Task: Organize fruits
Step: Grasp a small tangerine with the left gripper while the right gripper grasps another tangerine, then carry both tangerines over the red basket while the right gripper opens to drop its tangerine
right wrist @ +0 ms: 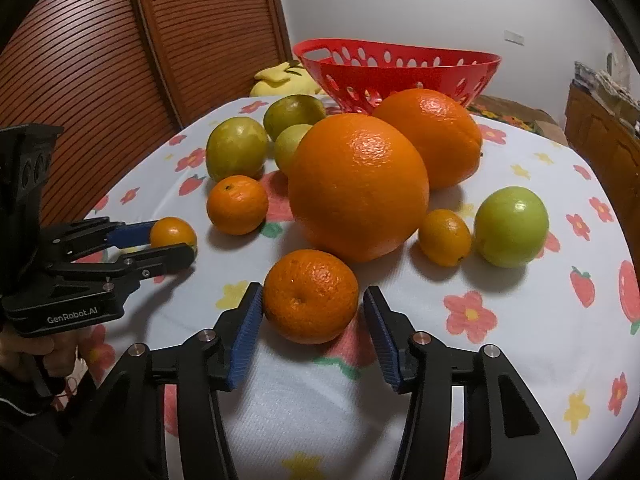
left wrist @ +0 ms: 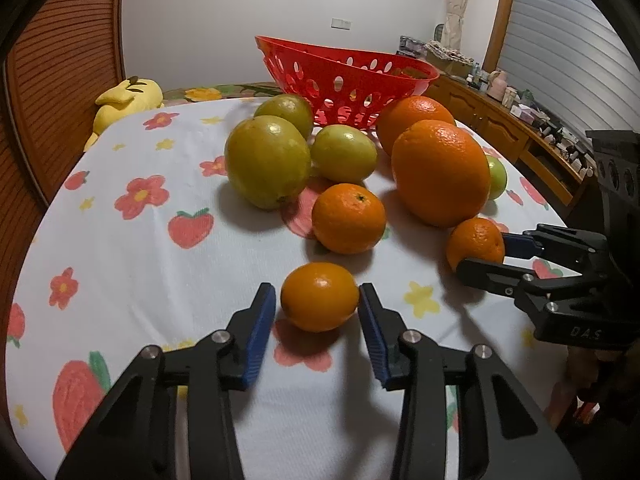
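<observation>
My left gripper (left wrist: 318,304) pinches a small smooth orange kumquat (left wrist: 319,297) on the flowered white cloth (left wrist: 132,264); my right gripper (right wrist: 312,300) closes around a dimpled orange mandarin (right wrist: 310,296) (right-hand pad not quite touching), with the perforated red plastic basket (right wrist: 396,70) behind.

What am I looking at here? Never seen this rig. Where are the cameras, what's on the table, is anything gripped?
There is no robot. A person holds a handheld two-finger gripper in each hand. Each gripper carries a fisheye camera looking along its fingers, so one picture is the left gripper's view and the other is the right's. Each view also catches the other gripper at its edge.

On the flowered cloth lie two large oranges, some smaller orange fruits and several green fruits. A red basket stands behind them.

The left gripper looks shut on a small orange. The right gripper straddles a mandarin. One pad touches it and the other shows a slight gap, so it is not gripped yet.
</observation>
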Tool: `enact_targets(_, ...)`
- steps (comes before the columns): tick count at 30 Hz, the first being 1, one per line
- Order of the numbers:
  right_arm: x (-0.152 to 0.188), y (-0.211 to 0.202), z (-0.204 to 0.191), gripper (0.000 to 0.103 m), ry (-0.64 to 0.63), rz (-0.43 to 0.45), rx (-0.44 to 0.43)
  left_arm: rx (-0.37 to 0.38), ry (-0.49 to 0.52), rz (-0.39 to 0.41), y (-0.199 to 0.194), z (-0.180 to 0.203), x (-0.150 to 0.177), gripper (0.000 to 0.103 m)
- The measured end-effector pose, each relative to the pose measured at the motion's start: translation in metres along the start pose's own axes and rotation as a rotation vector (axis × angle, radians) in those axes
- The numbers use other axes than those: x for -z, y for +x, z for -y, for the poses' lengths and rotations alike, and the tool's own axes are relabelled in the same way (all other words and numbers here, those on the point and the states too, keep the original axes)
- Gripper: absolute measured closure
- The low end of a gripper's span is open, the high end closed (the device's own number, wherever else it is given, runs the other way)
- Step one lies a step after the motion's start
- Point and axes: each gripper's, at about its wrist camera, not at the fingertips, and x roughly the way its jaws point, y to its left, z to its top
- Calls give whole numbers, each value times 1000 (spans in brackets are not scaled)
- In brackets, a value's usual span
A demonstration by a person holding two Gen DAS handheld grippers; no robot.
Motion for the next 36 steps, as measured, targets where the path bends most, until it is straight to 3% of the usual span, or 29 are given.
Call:
enact_targets(18,-2,-28,2,57,-19,57,-23,9,-9,56,-17,0,-9,67)
enact_targets(36,-41,-72,23,57,-38,158,20,18,47,177,-47,17,-71,67)
